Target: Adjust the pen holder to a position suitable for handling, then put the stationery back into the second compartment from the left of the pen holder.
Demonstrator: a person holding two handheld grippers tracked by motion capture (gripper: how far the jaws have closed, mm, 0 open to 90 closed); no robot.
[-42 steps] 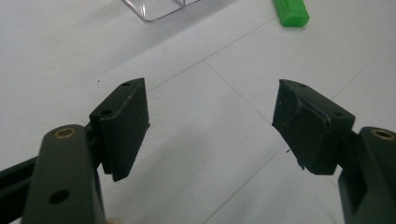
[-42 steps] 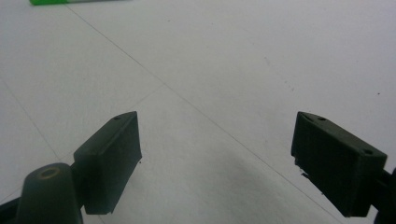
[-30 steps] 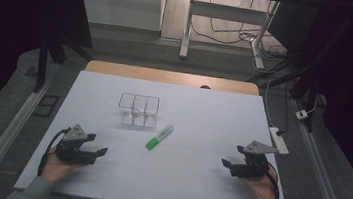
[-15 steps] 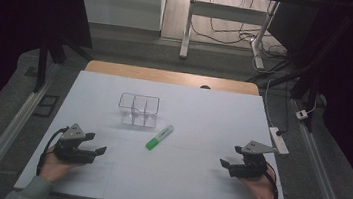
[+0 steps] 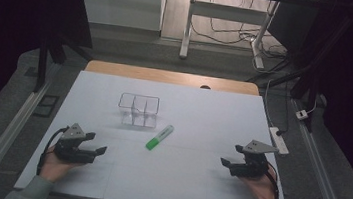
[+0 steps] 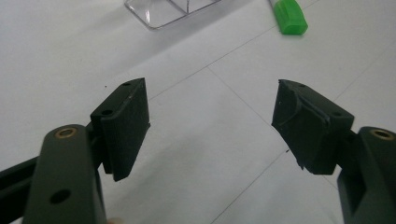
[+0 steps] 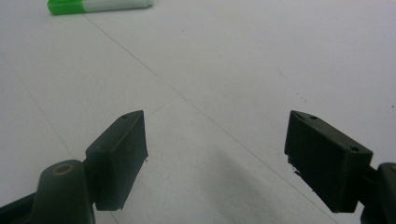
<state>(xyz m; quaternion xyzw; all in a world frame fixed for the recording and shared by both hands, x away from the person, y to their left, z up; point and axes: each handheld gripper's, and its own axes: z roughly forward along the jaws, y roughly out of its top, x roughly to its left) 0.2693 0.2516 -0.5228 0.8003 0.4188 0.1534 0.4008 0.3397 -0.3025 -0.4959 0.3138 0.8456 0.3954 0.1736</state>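
Note:
A green and white marker lies on the white table, just in front of a clear plastic box with compartments. My left gripper rests low at the near left, open, nothing between its fingers; its own view has the marker's green cap and the box's corner far ahead. My right gripper sits at the near right, open and empty, pointing toward the marker. Both grippers are well apart from the marker and the box.
The white table surface ends in a wooden strip at the back. A power strip lies by the right edge. Metal rails run along both sides, with desk legs and cables on the floor beyond.
The right gripper has shifted slightly nearer and leftward. The left gripper, marker and box stay where they were.

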